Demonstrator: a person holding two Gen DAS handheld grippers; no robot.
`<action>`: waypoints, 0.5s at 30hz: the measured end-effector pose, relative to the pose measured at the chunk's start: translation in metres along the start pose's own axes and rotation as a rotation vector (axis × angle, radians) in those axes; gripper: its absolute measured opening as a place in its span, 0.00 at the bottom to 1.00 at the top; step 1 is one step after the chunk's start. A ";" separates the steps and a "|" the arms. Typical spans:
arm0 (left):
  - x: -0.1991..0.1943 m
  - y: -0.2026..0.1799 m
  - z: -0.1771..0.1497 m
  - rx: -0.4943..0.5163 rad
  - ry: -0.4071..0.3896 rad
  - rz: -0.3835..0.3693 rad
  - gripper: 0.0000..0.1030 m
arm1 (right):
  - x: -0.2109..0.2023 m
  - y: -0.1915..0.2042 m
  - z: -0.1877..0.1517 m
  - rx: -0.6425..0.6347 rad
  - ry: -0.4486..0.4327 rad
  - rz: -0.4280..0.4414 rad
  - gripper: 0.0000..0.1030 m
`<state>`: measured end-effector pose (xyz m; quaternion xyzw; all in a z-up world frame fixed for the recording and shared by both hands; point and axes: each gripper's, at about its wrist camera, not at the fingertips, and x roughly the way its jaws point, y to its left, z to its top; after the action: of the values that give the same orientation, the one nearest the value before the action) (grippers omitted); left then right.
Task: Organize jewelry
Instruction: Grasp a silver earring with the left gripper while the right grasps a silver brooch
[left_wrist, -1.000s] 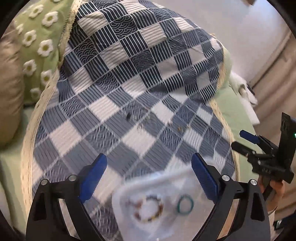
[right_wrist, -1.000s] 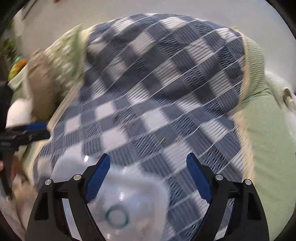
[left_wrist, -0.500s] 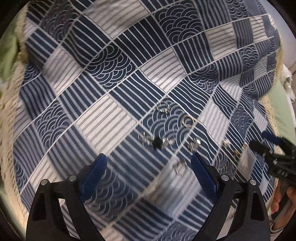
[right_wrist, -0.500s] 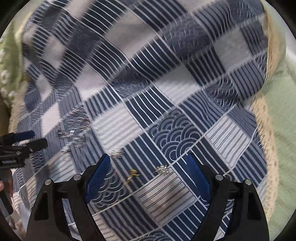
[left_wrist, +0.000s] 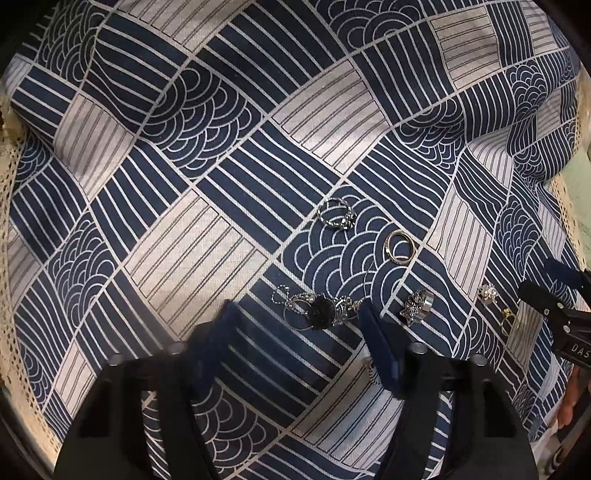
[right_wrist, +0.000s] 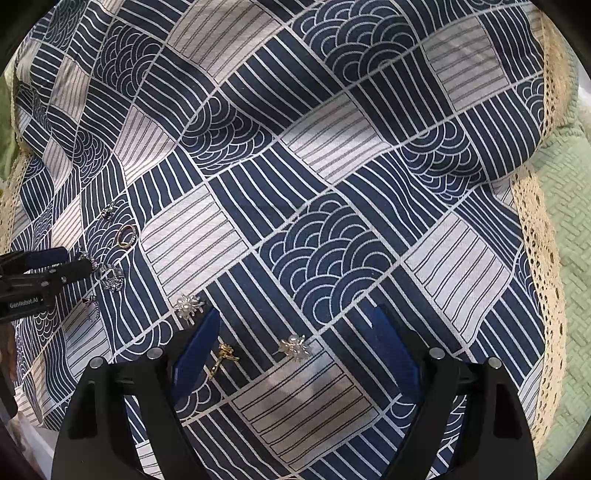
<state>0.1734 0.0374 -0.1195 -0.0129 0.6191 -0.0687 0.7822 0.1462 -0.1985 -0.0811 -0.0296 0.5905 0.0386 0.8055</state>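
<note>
Small jewelry lies loose on a blue and white patterned cloth (left_wrist: 236, 177). In the left wrist view my left gripper (left_wrist: 299, 325) is open, its tips either side of a black-stone ring with chain (left_wrist: 319, 312). A star ring (left_wrist: 417, 306), a gold band (left_wrist: 399, 246) and a twisted silver ring (left_wrist: 337, 214) lie beyond. In the right wrist view my right gripper (right_wrist: 295, 332) is open low over a pearl flower earring (right_wrist: 294, 347) and a gold earring (right_wrist: 223, 356). A second pearl earring (right_wrist: 188, 306) lies just left.
The cloth (right_wrist: 332, 147) has a cream lace border (right_wrist: 535, 236) and lies on green bedding (right_wrist: 569, 184) at the right. The other gripper shows at each view's edge, the right one (left_wrist: 554, 306) and the left one (right_wrist: 37, 277).
Both grippers have dropped from high over the cloth and clear tray to close above the jewelry. The tray has left both views. The left jaws have narrowed around the black-stone ring.
</note>
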 end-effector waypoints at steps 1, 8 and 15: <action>0.002 -0.002 0.000 0.009 0.002 0.018 0.42 | 0.001 0.001 0.000 -0.002 0.004 0.000 0.74; 0.002 -0.009 -0.004 0.045 0.002 0.052 0.14 | 0.002 0.004 -0.002 -0.005 0.021 0.006 0.59; 0.002 -0.019 -0.005 0.057 -0.006 0.041 0.08 | 0.010 0.005 -0.006 0.005 0.056 0.032 0.36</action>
<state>0.1674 0.0184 -0.1205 0.0221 0.6148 -0.0703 0.7853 0.1433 -0.1940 -0.0928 -0.0193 0.6133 0.0492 0.7881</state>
